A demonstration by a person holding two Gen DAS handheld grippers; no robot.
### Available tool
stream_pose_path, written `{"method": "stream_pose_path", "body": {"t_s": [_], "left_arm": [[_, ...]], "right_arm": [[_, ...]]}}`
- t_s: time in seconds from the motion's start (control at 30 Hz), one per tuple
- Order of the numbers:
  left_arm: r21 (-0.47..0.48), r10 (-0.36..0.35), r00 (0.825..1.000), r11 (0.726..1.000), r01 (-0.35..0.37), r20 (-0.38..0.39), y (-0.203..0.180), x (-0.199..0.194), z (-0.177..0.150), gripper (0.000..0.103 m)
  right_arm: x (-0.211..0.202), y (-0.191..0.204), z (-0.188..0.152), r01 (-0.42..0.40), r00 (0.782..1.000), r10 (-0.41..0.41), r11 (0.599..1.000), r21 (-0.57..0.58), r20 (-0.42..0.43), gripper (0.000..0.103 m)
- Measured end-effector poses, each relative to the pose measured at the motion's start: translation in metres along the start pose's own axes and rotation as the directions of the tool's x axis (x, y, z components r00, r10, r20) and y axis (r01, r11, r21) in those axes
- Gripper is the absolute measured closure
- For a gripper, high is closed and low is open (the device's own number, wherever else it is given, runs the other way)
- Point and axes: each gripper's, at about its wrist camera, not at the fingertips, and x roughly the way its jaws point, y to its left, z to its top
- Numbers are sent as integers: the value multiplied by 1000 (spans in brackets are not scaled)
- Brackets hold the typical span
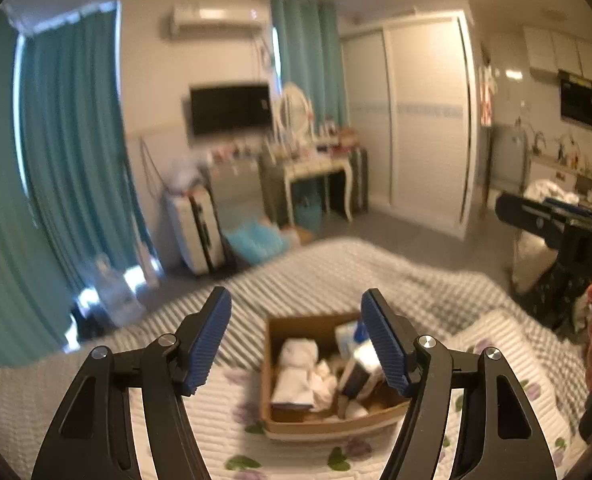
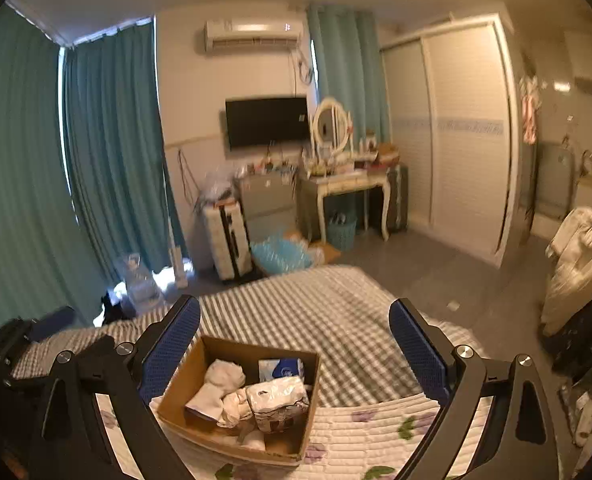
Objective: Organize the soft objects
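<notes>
An open cardboard box sits on the bed. It holds white rolled cloths, a plastic-wrapped tissue pack and a blue-and-white pack. My left gripper is open and empty, raised above the box. My right gripper is open and empty, also above the box. The right gripper's body shows at the right edge of the left wrist view. The left gripper's body shows at the left edge of the right wrist view.
The bed has a floral quilt and a grey checked blanket. Beyond the bed stand a suitcase, a dressing table, a wardrobe and teal curtains. Clothes pile at the right.
</notes>
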Motion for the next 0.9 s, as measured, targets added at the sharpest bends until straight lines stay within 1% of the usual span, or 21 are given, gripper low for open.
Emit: {"method": "stream_pose_path", "body": {"t_s": [0.03,0.07,0.13,0.2,0.23,0.33,0.43,0.47,0.53,0.67,0.73,0.8,0.9], "left_arm": [[0,6,1000,1000,-6,31,2,-15,4,21],[-2,13,997,1000,-13,82,4,-38,9,19],[-1,30,989,1000,-30,142,5,-67,14,19],[-5,23,982,1000,-23,190,7,-95,16,18],[-7,16,979,1000,-15,203,8,-105,17,18],[-12,4,970,1000,-1,243,12,-130,12,18],[-12,12,962,1000,-9,274,12,-139,1,18],[-17,19,957,1000,-15,290,13,-140,-5,18],[-29,26,954,999,-18,299,14,-138,-15,18],[-72,20,959,997,0,283,20,-114,-54,18],[-103,42,961,995,-15,273,25,-91,-78,18],[-118,51,963,993,-20,265,27,-76,-96,18],[-81,46,977,996,-29,210,22,-46,-120,18]], "right_arm": [[-13,1,3,2,1000,-2,1000,-5,13,7],[-27,2,7,4,1000,-3,1000,-11,25,7],[-56,7,12,-1,998,3,1000,-25,55,6],[-81,10,12,-16,997,19,999,-33,76,2],[-92,11,10,-21,996,24,999,-36,84,0],[-118,16,-1,-26,993,31,999,-38,115,0],[-136,20,-19,-41,989,46,998,-37,138,0],[-141,21,-27,-44,988,49,998,-38,147,0],[-146,24,-44,-43,985,49,998,-39,165,0],[-135,27,-89,-28,983,32,999,-28,181,0],[-118,28,-115,-26,983,31,999,-30,182,0],[-96,28,-144,-13,982,17,1000,-24,186,0],[-67,25,-174,-8,986,8,1000,-1,164,0]]}}
